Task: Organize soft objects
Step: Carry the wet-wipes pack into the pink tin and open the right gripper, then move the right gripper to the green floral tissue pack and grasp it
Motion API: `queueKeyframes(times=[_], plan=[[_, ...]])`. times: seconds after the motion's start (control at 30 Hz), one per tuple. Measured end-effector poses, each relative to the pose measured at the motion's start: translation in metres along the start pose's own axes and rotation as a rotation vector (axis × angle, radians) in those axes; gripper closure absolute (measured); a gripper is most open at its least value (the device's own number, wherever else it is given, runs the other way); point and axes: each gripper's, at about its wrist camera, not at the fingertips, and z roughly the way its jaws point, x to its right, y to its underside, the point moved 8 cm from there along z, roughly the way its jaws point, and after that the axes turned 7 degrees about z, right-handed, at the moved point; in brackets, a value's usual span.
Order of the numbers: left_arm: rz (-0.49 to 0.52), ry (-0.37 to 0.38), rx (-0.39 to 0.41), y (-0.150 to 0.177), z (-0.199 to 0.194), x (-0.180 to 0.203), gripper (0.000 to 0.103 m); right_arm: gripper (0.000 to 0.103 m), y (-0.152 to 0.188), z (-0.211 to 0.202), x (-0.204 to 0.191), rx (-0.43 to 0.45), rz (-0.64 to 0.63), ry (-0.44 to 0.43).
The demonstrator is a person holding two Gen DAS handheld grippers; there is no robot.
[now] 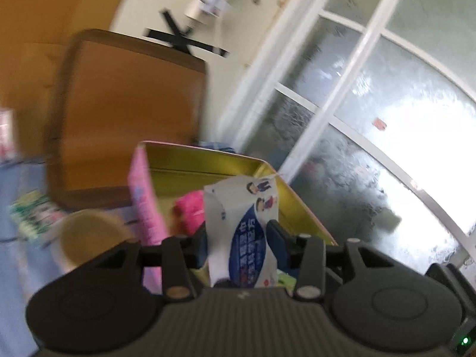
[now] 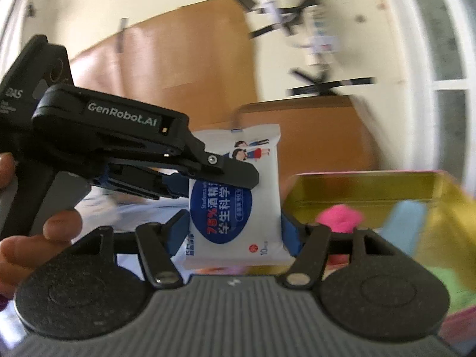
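Pinching a white plastic wet-wipes packet with a blue oval label (image 1: 242, 238), the left gripper (image 1: 238, 239) has its two black fingers pressed against the packet's sides, narrowed to the packet's width. In the right wrist view the same packet (image 2: 238, 208) stands upright between the blue-padded fingers of the right gripper (image 2: 233, 232), which sit close along both of its edges; whether the pads actually press it cannot be told. The left gripper (image 2: 208, 175) reaches in from the left there, its black fingers clamped on the packet's upper left part, and a hand (image 2: 35, 238) wraps that tool's handle.

Just beyond the left gripper lies an open rectangular tin with a gold interior and pink outer walls (image 1: 208, 166). A bright pink soft item (image 1: 190, 208) rests inside it, just left of the held packet. From the right gripper, the tin (image 2: 363, 187) sits ahead and to the right, holding the pink item (image 2: 339, 217) with a pale blue piece (image 2: 401, 220) beside it.

Left of the left gripper are a blurred cream round cup (image 1: 89, 238) and a green-and-white patterned pack (image 1: 32, 214) on a blue surface (image 1: 17, 255). A brown wooden tray (image 1: 128, 113) stands behind the tin.
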Motion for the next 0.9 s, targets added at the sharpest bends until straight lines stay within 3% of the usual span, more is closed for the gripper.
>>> queueKeyframes(times=[0.07, 0.2, 0.27, 0.4, 0.6, 0.77, 0.9], plan=[[0.017, 0.015, -0.026, -0.001, 0.024, 0.01, 0.064, 0.036, -0.003, 0.0, 0.024, 0.02, -0.022, 0.085], [0.084, -0.038, -0.052, 0.006, 0.044, 0.019, 0.058, 0.028, -0.005, 0.019, 0.077, 0.013, -0.053, 0.327], [0.1, -0.029, -0.037, 0.012, 0.036, 0.021, 0.05, 0.025, -0.002, 0.022, 0.098, -0.009, -0.019, 0.365], [0.133, -0.06, 0.02, 0.018, -0.001, 0.01, 0.045, 0.024, 0.003, 0.009, 0.1, 0.038, 0.049, 0.334], [0.078, -0.12, 0.125, 0.033, -0.078, -0.033, 0.038, 0.024, -0.006, 0.003, 0.056, 0.123, 0.018, 0.217], [0.037, -0.271, 0.182, 0.064, -0.142, -0.087, 0.036, 0.024, -0.001, -0.002, -0.009, 0.131, -0.033, 0.046], [-0.049, -0.392, 0.184, 0.097, -0.183, -0.138, 0.036, 0.024, 0.028, 0.011, -0.063, 0.039, -0.113, -0.065]])
